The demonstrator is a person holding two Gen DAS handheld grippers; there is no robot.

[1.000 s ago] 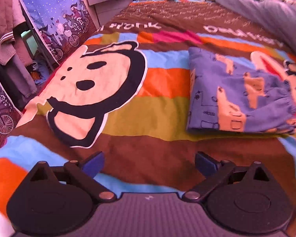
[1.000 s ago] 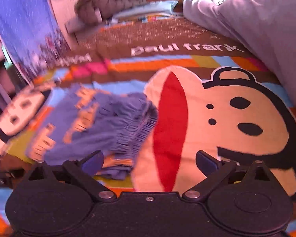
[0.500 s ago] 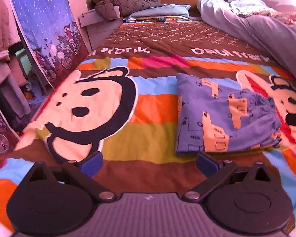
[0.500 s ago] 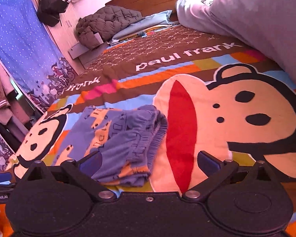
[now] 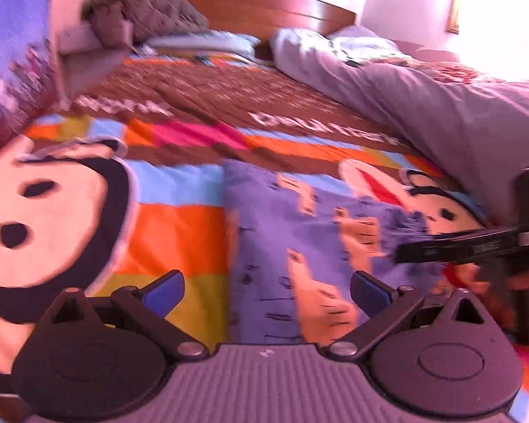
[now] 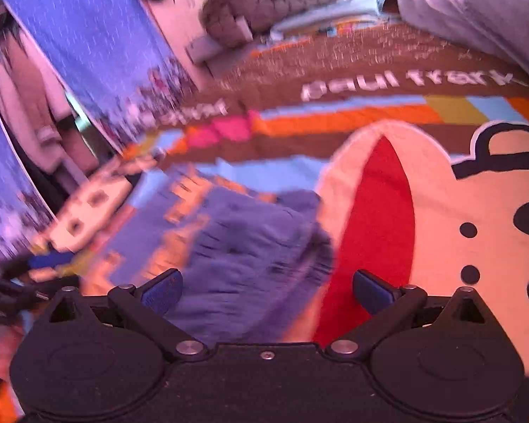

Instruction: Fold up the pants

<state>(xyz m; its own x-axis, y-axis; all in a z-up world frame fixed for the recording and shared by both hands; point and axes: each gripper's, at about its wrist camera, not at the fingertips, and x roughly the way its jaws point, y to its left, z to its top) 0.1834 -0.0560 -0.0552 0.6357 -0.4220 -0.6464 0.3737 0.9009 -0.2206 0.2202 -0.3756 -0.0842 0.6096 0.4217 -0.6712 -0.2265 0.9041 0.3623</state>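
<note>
**benchfolder:** Left claw (image 5: 266, 290) first: we've got both blue pads spread wide with nothing between them, hovering just above the bed (image 5: 180, 232). Right claw (image 6: 266, 290) is the same story, jaws wide apart and empty. Both views are smeared with motion blur, so we can't read fine detail.

**seamripper:** Agreed. The pants (image 5: 299, 232) lie on the striped monkey bedspread as a blue rectangle with orange truck prints, already folded into a compact packet by the look of it. From the left claw they sit straight ahead and a bit to the right. From the right claw the pants (image 6: 236, 246) are ahead and to the left, with the gathered waistband end bunched up right in front of its left pad.

**benchfolder:** So the packet lies between our two claws, its long axis running left-to-right across the bed, from one claw to the other. The right one looks nearer to the cloth; the waistband edge is almost under it. In the left view we even see the right tool's dark body (image 5: 476, 243) poking in over that far end.

**seamripper:** Our guess: if another fold is coming, the right claw takes the waistband end and carries it along that axis toward the left. Can't tell if it's touching fabric yet.
</note>
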